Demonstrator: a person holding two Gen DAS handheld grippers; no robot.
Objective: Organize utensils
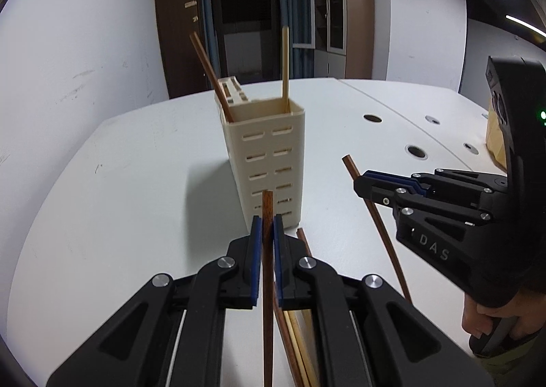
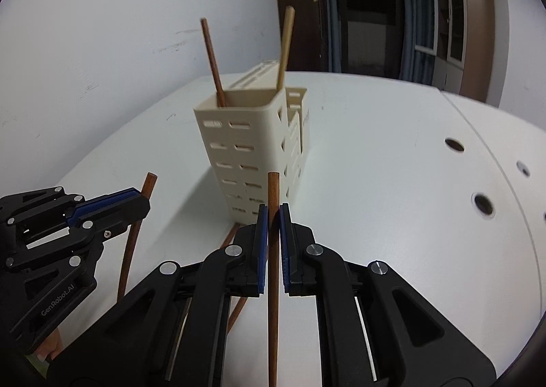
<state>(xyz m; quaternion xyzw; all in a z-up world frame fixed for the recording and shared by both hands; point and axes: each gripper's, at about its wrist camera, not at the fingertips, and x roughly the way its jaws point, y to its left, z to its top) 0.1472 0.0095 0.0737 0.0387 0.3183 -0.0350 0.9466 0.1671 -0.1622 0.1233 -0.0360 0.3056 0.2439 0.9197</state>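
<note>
A cream slotted utensil holder (image 1: 266,155) (image 2: 245,148) stands upright on the white table (image 1: 102,216). One brown chopstick (image 1: 208,73) (image 2: 211,59) and one pale chopstick (image 1: 285,63) (image 2: 286,46) lean inside it. My left gripper (image 1: 268,226) (image 2: 140,203) is shut on a brown chopstick (image 1: 268,284) (image 2: 133,243), lifted just in front of the holder. To its right, my right gripper (image 2: 273,216) (image 1: 361,182) is shut on another brown chopstick (image 2: 273,284) (image 1: 375,216). Several loose chopsticks (image 1: 297,336) (image 2: 235,237) lie on the table under the grippers.
Round cable holes (image 1: 416,151) (image 2: 483,206) dot the table's right side. A cardboard box (image 1: 494,138) sits at the far right edge. A white wall runs along the left. A person's hand (image 1: 484,322) grips the right tool's handle.
</note>
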